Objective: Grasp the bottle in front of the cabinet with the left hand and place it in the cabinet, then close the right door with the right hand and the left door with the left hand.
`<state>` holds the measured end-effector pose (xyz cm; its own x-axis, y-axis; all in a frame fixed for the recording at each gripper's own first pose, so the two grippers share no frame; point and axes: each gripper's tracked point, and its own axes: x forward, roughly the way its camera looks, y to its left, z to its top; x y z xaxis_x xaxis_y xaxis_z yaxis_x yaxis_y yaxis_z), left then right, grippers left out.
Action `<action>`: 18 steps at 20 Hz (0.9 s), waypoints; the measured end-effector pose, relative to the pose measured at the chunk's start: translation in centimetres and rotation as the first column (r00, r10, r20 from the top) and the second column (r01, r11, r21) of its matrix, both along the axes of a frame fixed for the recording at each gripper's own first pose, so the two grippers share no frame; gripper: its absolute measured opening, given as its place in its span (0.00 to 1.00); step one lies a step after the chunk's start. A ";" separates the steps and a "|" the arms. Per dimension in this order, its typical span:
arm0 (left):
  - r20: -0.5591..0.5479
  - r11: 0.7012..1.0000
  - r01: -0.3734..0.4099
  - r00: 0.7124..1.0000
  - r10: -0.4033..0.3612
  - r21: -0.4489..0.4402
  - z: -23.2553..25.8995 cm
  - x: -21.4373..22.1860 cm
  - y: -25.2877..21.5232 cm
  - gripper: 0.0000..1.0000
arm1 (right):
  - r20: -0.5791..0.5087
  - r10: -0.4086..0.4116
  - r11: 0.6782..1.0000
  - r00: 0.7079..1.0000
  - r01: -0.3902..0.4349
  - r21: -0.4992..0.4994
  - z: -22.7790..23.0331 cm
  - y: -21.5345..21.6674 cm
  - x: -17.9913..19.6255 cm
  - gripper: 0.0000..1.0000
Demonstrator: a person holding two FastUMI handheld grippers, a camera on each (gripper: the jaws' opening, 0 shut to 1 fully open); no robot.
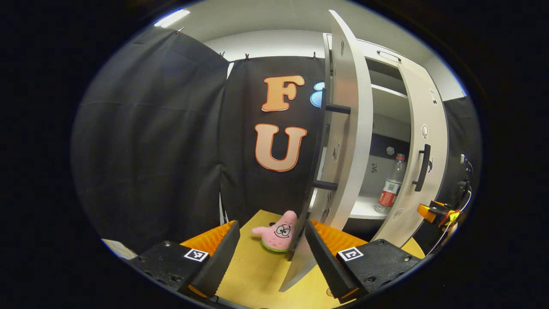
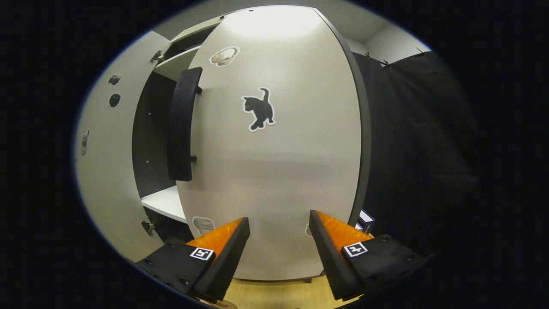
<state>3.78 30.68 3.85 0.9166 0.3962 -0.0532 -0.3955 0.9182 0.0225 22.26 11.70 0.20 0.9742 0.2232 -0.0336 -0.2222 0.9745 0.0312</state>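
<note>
Left gripper (image 1: 266, 253) released, fingers (image 1: 218, 253) spread wide and holding nothing, low over the light wooden worktop (image 1: 253, 274). Between the fingertips and a little beyond, a pink star-shaped plush toy (image 1: 279, 234) lying near the far edge of the worktop, just beside the bottom corner of the left cabinet door (image 1: 347, 141). That door standing open and seen nearly edge-on, its black bar handle (image 1: 326, 146) jutting toward the booth wall. Past it, the white cabinet (image 1: 386, 107) open, with the clear plastic bottle (image 1: 391, 184), red label and cap, upright on the lower shelf (image 1: 364, 208) toward its right side, close behind the right cabinet door (image 1: 422, 163). Right door partly swung in, its own black handle (image 1: 422, 167) facing out. At the right edge, the other orange-and-black gripper (image 1: 435, 212), close to the lower part of that door; open or closed, cannot tell. Right gripper (image 2: 276, 244) released too, fingers (image 2: 223, 253) apart and empty, pointed squarely at the outer face of the right door (image 2: 283, 171), near it at the lower edge; touching or not, cannot tell. On that face a black cat sticker (image 2: 258, 109), with the black handle (image 2: 182, 124) along its left edge. Left of the handle, a gap into the dark cabinet interior with a white shelf (image 2: 165, 201), and beyond it the left door (image 2: 103, 171) angled open. Strip of wooden worktop (image 2: 274, 296) below the fingers.
</note>
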 end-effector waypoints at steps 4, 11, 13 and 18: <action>-0.014 0.999 0.036 0.999 -0.036 0.006 -0.4 0.5 -1.6 0.92 | 0.038 -0.005 1.000 0.999 0.004 0.017 2.4 -1.8 -2.4 0.94; -0.033 0.987 0.161 0.986 -0.162 -0.014 -1.1 3.0 -6.6 0.92 | 0.063 0.010 1.000 0.998 -0.010 0.009 4.2 -4.5 -7.2 0.94; -0.035 0.982 0.186 0.982 -0.186 -0.012 -1.3 3.7 -7.6 0.94 | 0.070 0.009 1.000 0.997 -0.009 0.005 4.5 -5.5 -8.5 0.94; -0.036 0.973 0.226 0.973 -0.227 -0.040 -1.7 4.6 -9.6 0.92 | 0.084 0.002 1.000 0.996 -0.001 -0.009 5.3 -7.5 -11.3 0.94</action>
<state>8.41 21.12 2.11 0.9792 0.1754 -0.1015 -0.1763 0.9843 0.0001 10.99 4.23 5.52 0.9734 0.2245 0.0464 -0.2249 0.9744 0.0031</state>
